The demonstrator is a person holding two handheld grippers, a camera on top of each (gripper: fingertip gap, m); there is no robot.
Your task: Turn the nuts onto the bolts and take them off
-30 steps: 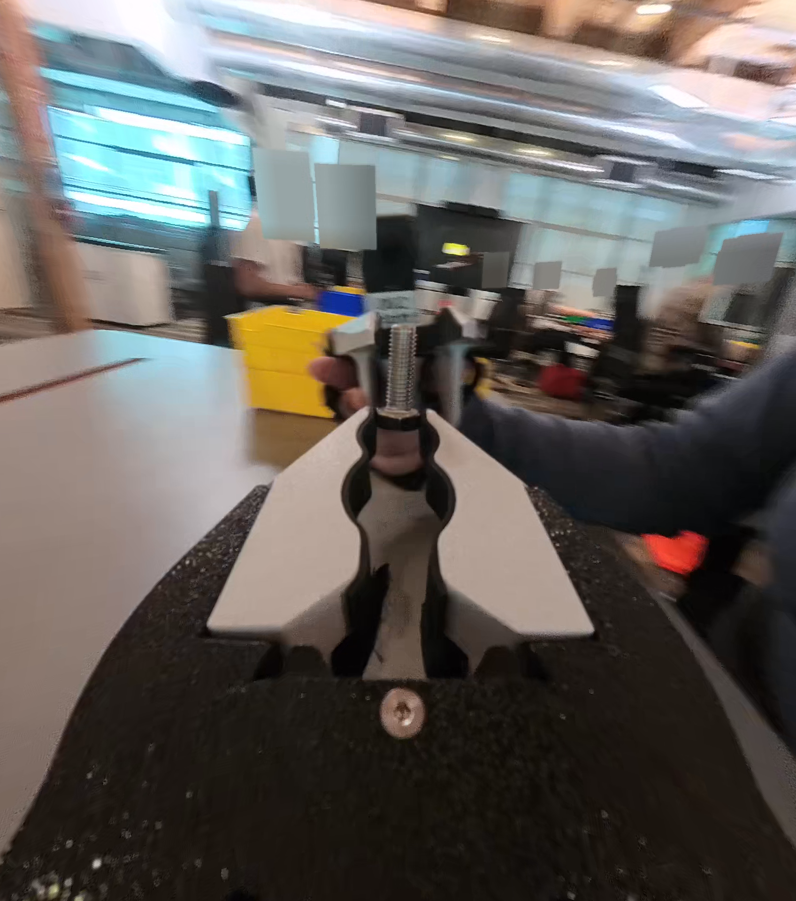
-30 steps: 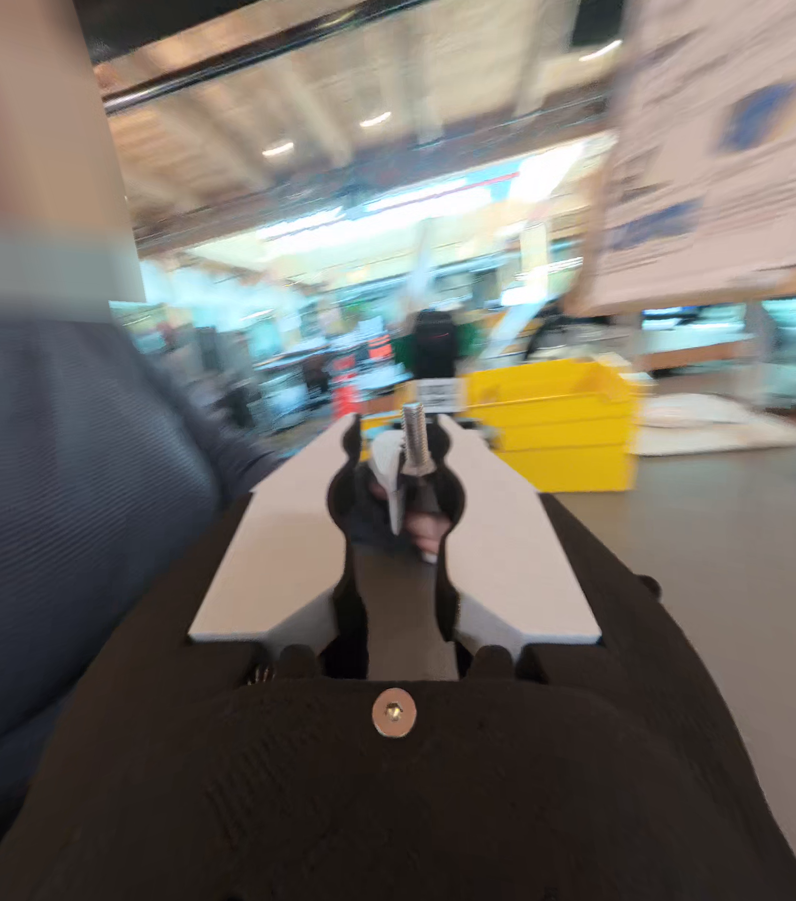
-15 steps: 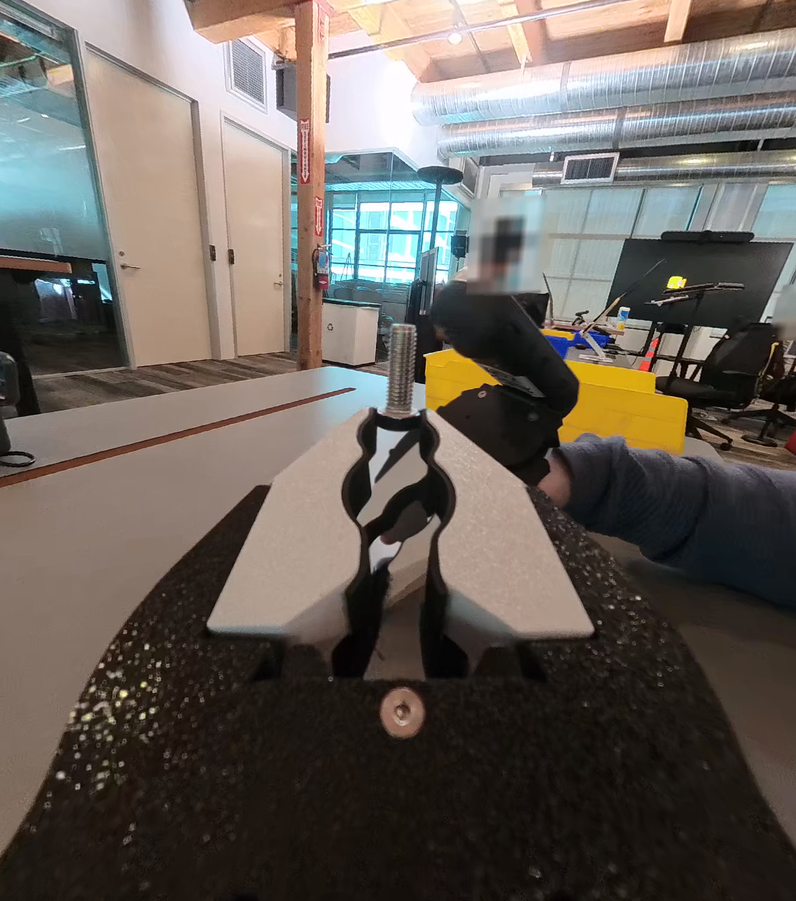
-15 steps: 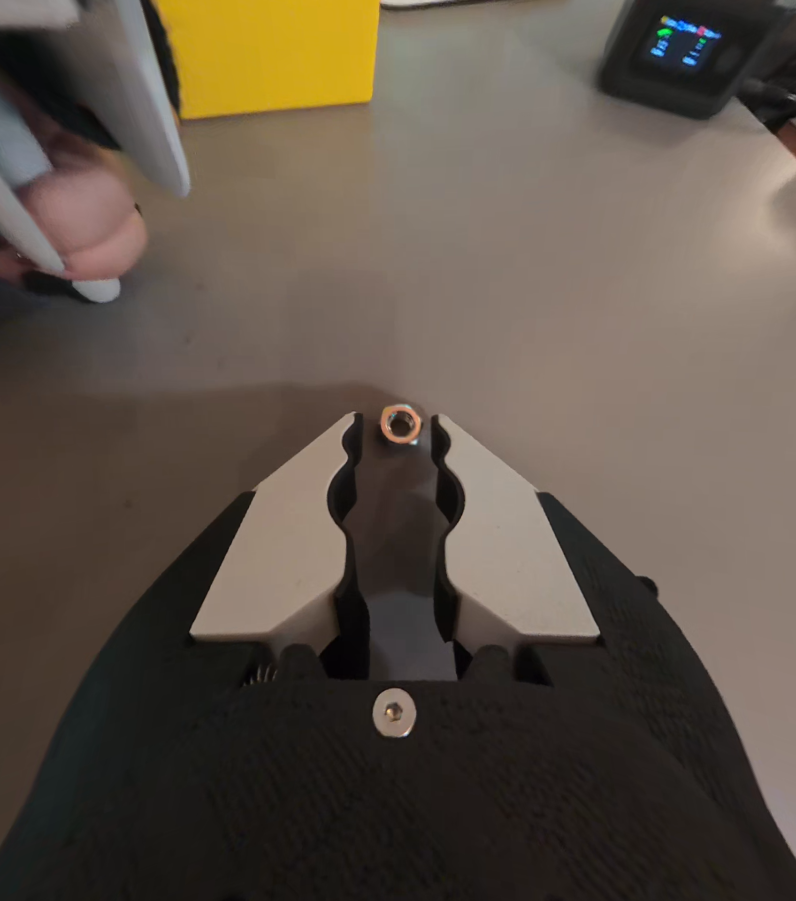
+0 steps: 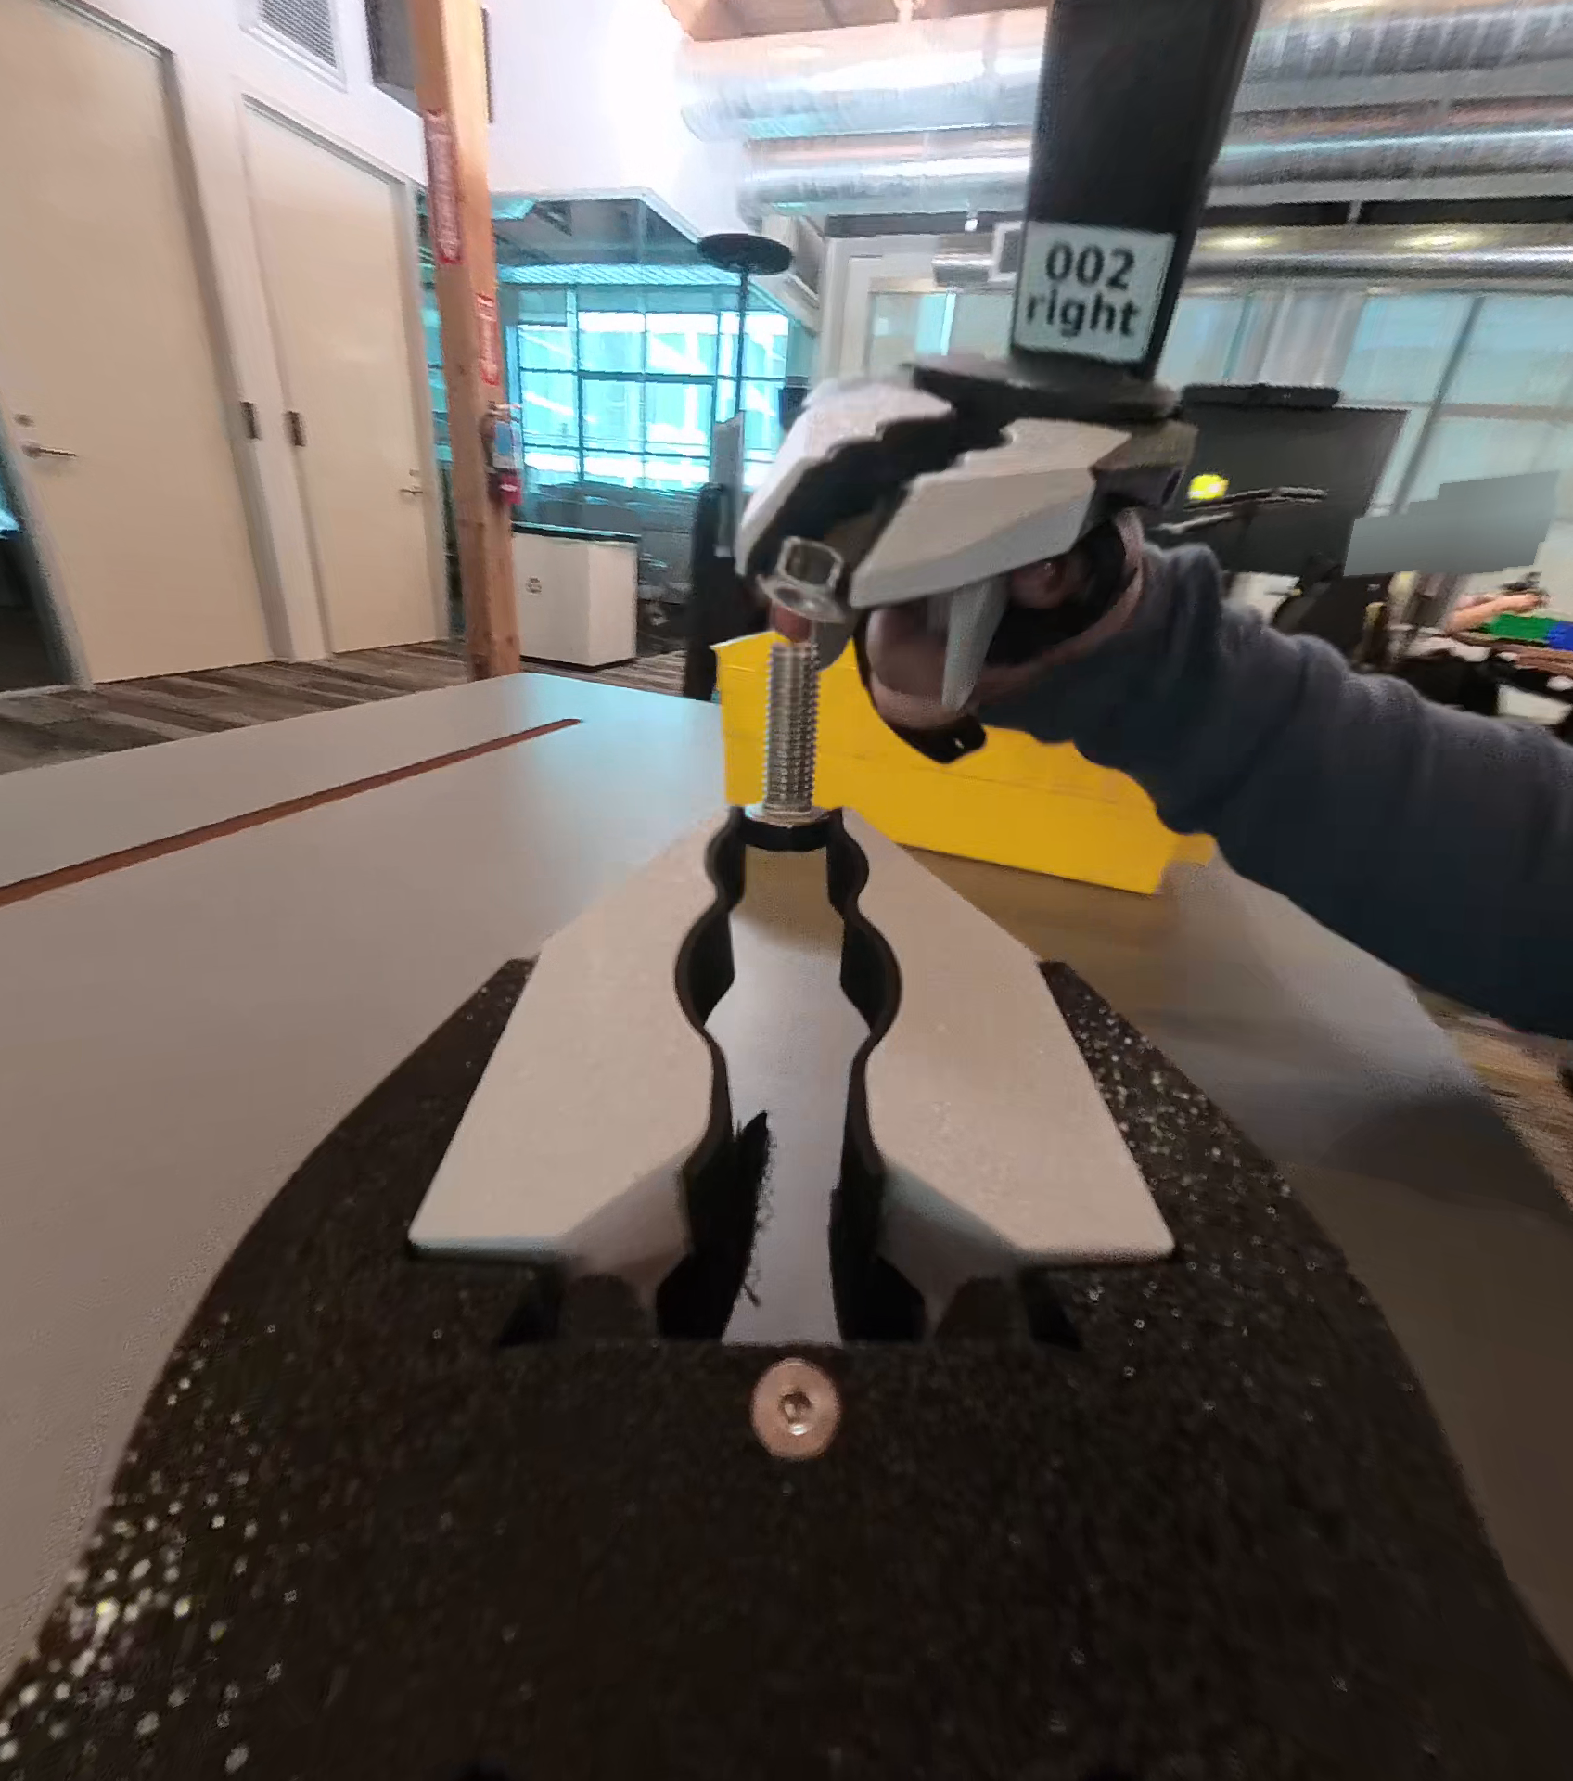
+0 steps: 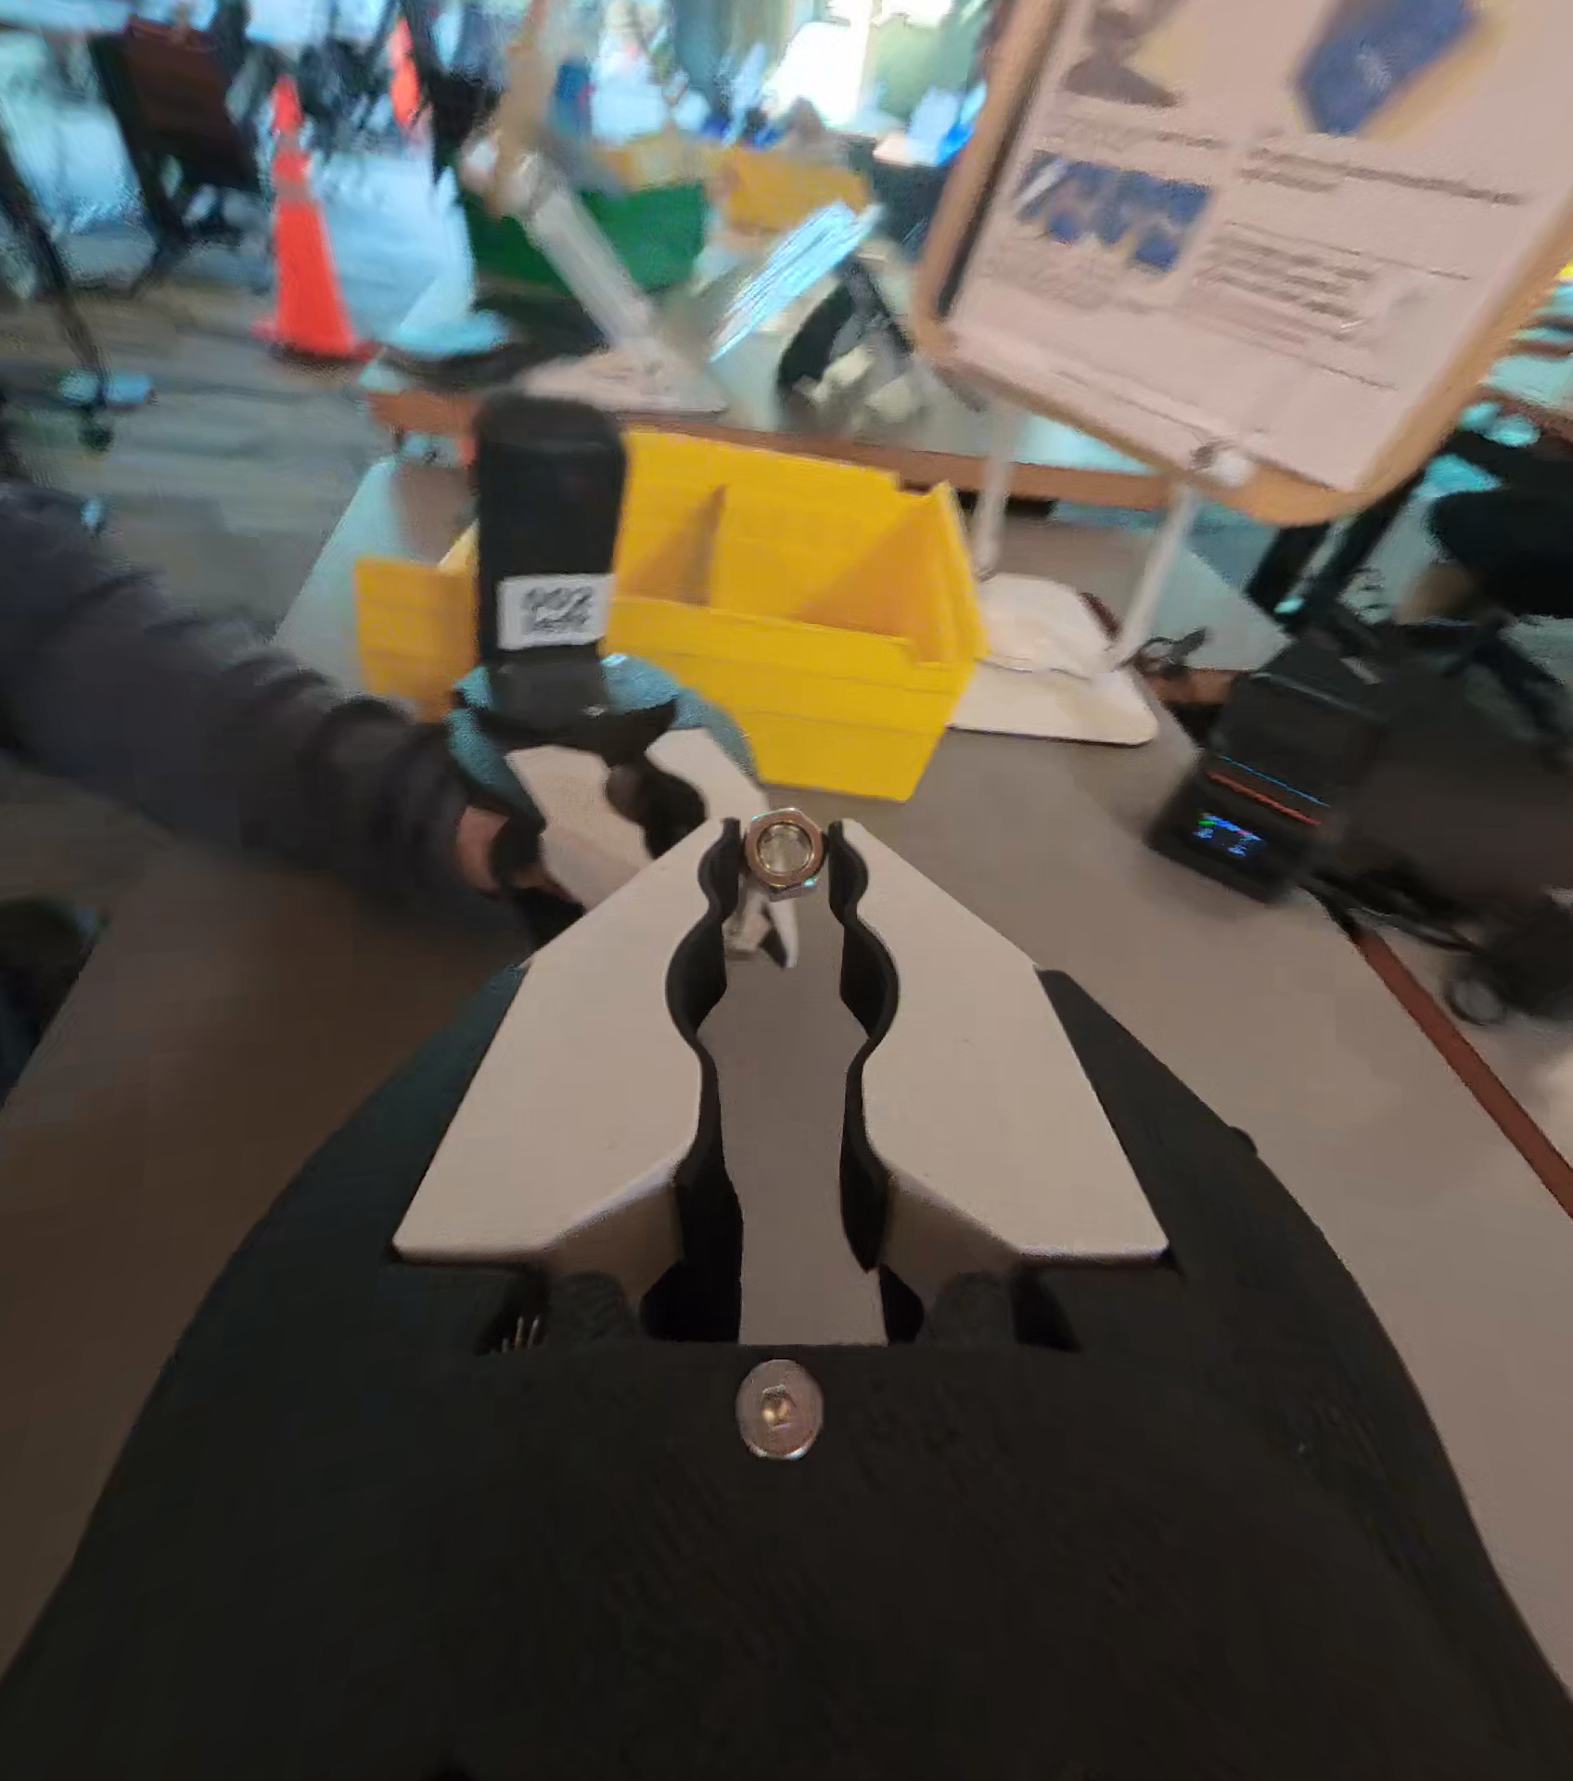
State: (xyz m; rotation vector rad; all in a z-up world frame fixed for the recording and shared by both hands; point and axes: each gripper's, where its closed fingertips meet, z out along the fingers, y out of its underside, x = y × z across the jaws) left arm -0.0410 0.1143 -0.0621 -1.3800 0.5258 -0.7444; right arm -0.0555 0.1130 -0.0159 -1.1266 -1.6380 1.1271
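My left gripper (image 5: 787,838) is shut on the head of a silver bolt (image 5: 789,728) that stands upright, thread up, above the grey table. My right gripper (image 6: 781,853) is shut on a silver hex nut (image 6: 783,856). In the left wrist view the right gripper (image 5: 821,578) hangs just above the bolt's tip with the nut (image 5: 812,576) in its fingertips, close to the thread's end. In the right wrist view the left gripper (image 6: 768,930) sits just beyond and below the nut, and the bolt is mostly hidden behind it.
A yellow bin (image 6: 792,617) stands on the grey table (image 5: 185,964) behind the grippers, also in the left wrist view (image 5: 956,790). A black device with a small screen (image 6: 1245,810) sits at the right. A sleeved arm (image 5: 1390,790) crosses from the right.
My right gripper has picked the nut up off the table and lifted it over the bolt's tip. My left gripper still holds the bolt upright.
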